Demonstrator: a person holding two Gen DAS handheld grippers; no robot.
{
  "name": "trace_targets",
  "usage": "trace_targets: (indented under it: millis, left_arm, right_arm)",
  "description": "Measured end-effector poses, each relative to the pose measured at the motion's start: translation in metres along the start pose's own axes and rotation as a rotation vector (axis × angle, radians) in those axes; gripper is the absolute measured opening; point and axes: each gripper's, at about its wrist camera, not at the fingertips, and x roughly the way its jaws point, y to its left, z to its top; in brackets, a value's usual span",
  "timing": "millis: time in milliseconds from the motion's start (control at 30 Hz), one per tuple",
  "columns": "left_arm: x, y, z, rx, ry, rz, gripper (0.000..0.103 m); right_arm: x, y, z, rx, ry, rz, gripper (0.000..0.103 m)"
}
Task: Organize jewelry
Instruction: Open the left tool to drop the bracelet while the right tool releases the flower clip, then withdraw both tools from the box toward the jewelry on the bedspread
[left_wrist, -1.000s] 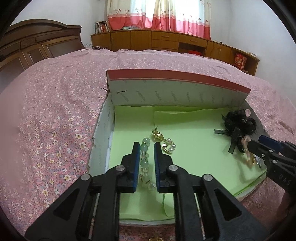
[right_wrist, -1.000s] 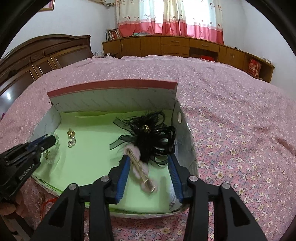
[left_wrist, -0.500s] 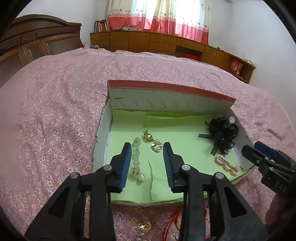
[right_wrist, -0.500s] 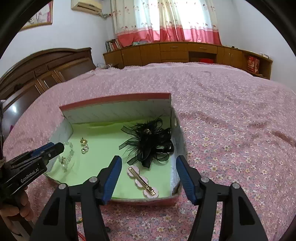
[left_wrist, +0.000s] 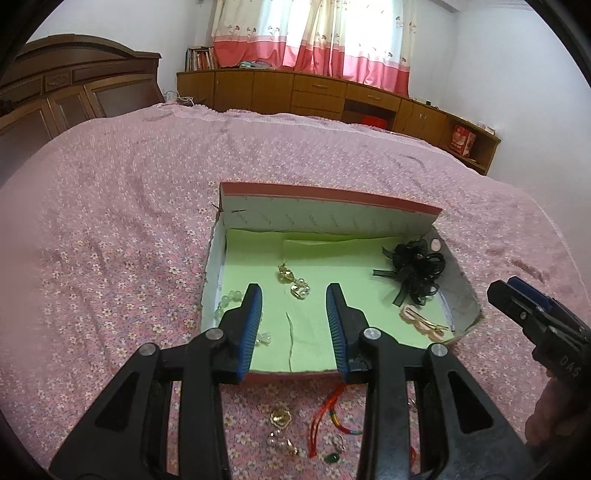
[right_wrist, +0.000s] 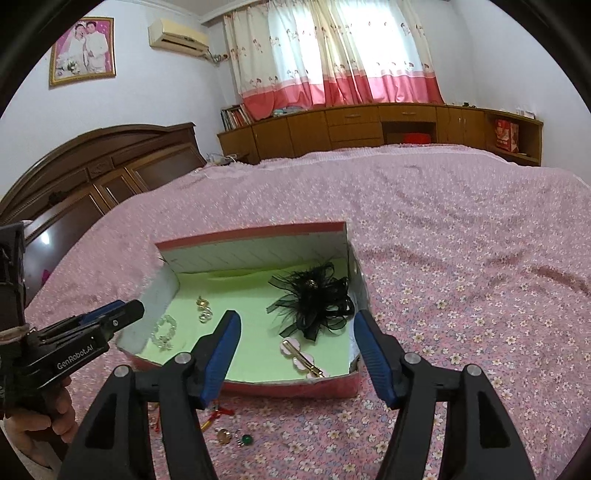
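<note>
Both your grippers — left, right — hang part-open and empty over the box's near edge; the bead bracelet lies at its left wall.

The left gripper hovered above the near edge of the box, jaws parted and empty. The right gripper hung over the same edge, jaws wider apart, also empty.

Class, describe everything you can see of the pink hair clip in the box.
The pink hair clip is a slim gold-coloured metal bar backed by pale pink petal shapes. It lies flat and diagonal on the green lining near the box's front right corner, just in front of the black feather hairpiece. No gripper touches it.
</note>
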Motion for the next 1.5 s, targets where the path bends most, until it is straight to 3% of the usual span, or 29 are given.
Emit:
trace_targets:
  millis: [533,1500]
  left_arm:
    - [-0.026,0.002,-0.011,0.008,0.036,-0.023,0.028]
    - [0.007,0.025,-0.075,-0.041,0.236,-0.003,0.028]
  right_arm:
    - [-0.035,-0.003,-0.007,0.054,0.002,0.044,0.066]
    - [-0.018,-0.013,-0.059,0.053,0.161,0.029,0.066]
